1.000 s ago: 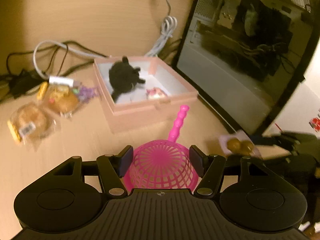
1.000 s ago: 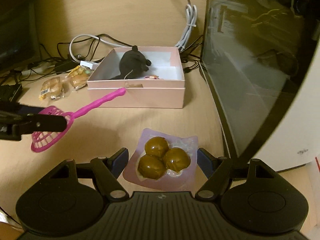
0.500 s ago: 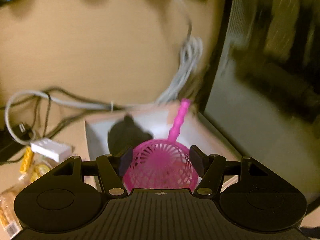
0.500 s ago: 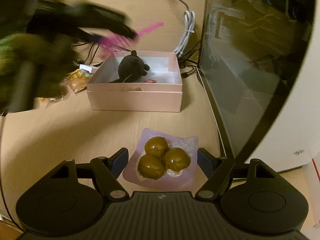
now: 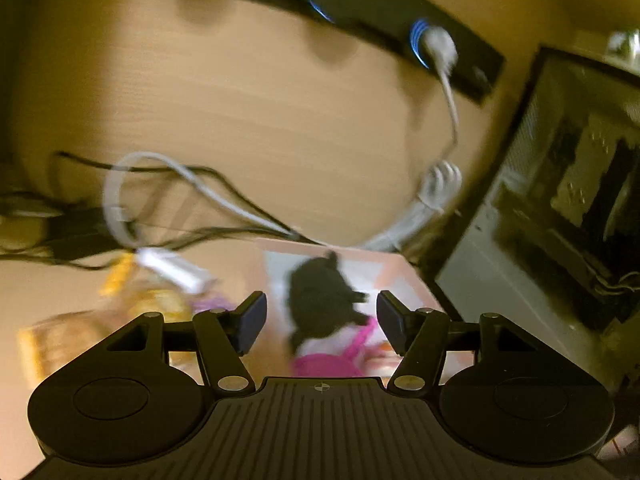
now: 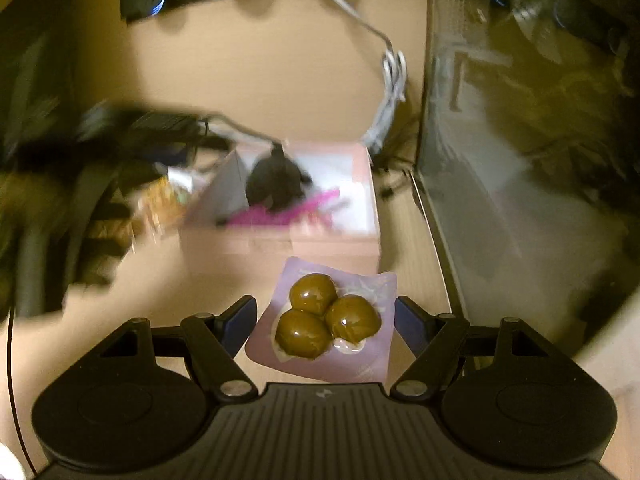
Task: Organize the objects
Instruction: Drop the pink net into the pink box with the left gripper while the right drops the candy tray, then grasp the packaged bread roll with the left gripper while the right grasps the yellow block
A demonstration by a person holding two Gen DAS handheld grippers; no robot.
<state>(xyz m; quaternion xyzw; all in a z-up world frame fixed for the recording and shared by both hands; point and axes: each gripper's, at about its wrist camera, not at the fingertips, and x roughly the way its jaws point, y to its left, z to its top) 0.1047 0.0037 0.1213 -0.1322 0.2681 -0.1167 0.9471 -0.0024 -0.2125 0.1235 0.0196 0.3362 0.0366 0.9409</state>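
Holding the pack of three glossy brown balls [image 6: 326, 318] by its thin edges between your right gripper [image 6: 325, 320] pads, near the pink box [image 6: 304, 240], you grip something light, flimsy, probably slippery; left gripper [image 5: 320, 322] stands open and empty.

Your pink mesh scoop [image 6: 280, 214] lies in the pink box [image 6: 336, 248] against the black plush toy [image 6: 276, 180], while the three-ball purple packet [image 6: 328, 318] sits just before it.

Three glazed buns [image 6: 327, 317], one box [image 6: 336, 246]
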